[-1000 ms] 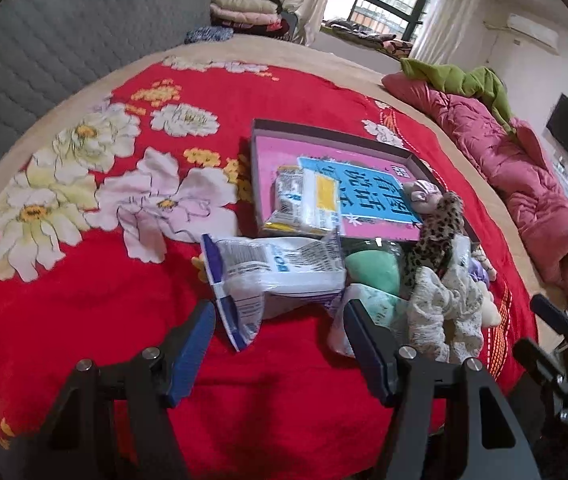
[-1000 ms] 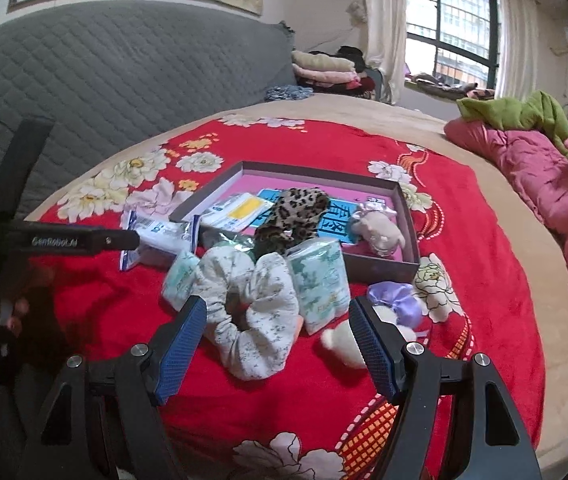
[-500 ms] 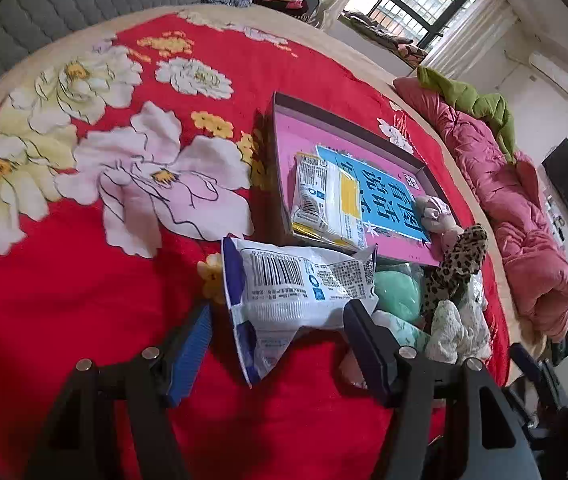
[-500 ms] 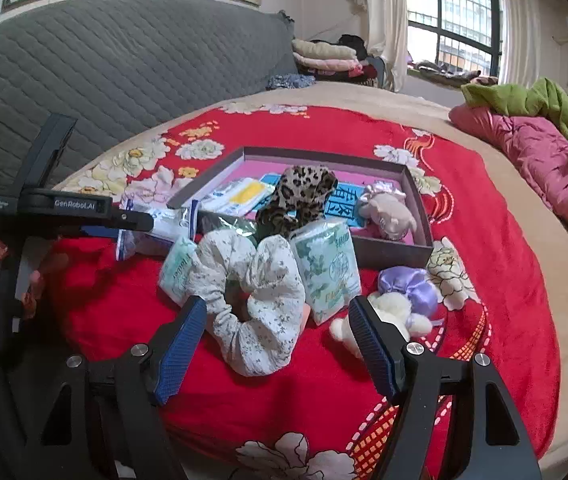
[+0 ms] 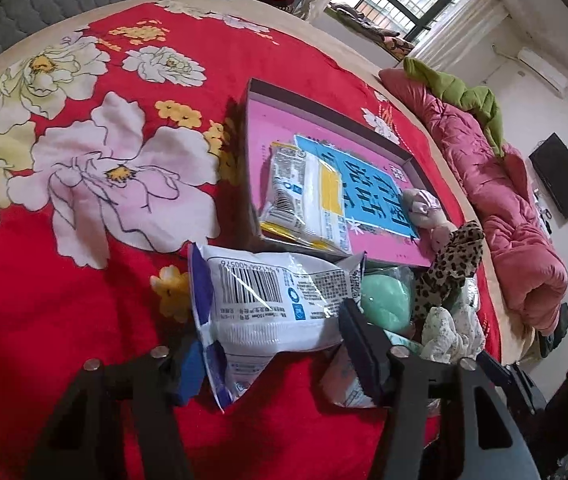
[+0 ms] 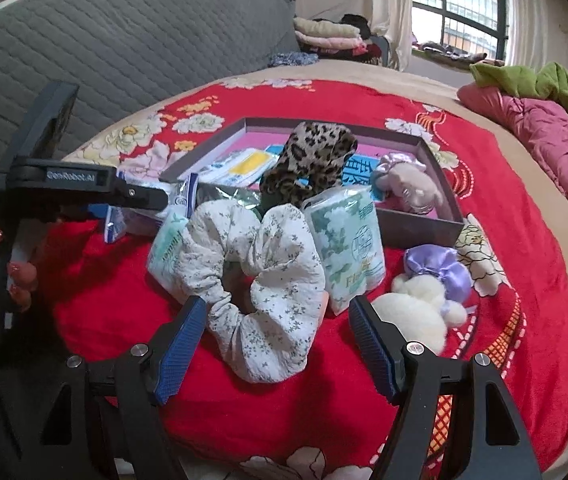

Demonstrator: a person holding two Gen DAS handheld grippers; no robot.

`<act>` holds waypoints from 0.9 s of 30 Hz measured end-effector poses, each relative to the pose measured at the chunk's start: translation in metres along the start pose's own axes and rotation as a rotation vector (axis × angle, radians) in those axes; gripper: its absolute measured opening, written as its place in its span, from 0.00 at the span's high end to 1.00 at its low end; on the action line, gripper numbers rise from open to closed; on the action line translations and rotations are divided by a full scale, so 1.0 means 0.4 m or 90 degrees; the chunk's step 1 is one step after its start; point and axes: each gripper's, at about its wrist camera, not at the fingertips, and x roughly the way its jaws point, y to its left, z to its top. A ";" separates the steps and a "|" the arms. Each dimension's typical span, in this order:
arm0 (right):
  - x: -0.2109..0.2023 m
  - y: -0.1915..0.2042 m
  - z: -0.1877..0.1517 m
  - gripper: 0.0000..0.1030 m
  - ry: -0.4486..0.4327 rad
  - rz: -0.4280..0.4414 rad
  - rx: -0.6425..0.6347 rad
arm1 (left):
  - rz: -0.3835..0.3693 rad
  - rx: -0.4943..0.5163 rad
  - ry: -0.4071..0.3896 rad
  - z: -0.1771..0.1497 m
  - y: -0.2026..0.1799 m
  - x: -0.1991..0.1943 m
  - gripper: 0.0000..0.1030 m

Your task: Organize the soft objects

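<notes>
Wipes pack (image 5: pixel 271 304), white w/ blue edge, lay on the red bedspread (image 5: pixel 63 288) just in front of the box (image 5: pixel 364 240), barcode side up. Its long axis ran across the left tool's view, blue sealed end toward the left finger. Left tool (image 5: pixel 275 356) was spread wide, its fingers either side of the pack's near end; contact w/ the left finger can't be told, not clenched on it. Box held a yellow-striped tissue pack (image 5: pixel 308 196), a blue booklet (image 5: pixel 372 188) and a pink plush (image 6: pixel 408 184). Right tool (image 6: pixel 277 340) also released, fingers apart, straddling the near edge of the white floral scrunchie (image 6: pixel 259 276), not touching it. Leopard scrunchie (image 6: pixel 312 164) leaned over the box's near wall. Green tissue pack (image 6: pixel 348 248) stood upright beside the scrunchie; purple scrunchie (image 6: pixel 438 268) and cream plush (image 6: pixel 420 312) lay just right of it.
</notes>
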 end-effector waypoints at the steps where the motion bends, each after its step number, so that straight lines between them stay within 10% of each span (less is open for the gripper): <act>1: 0.004 0.001 0.000 0.28 0.000 -0.002 -0.002 | 0.003 0.001 -0.003 0.001 -0.001 -0.002 0.52; 9: 0.025 0.016 0.006 0.28 -0.004 -0.012 -0.018 | -0.013 -0.012 -0.014 0.004 0.011 -0.012 0.64; 17: 0.019 -0.027 0.019 0.86 -0.013 -0.012 0.012 | -0.054 -0.017 -0.023 0.005 0.003 -0.014 0.72; 27: -0.038 -0.046 0.032 0.89 -0.050 -0.019 0.021 | -0.066 0.035 -0.077 0.004 -0.047 -0.054 0.78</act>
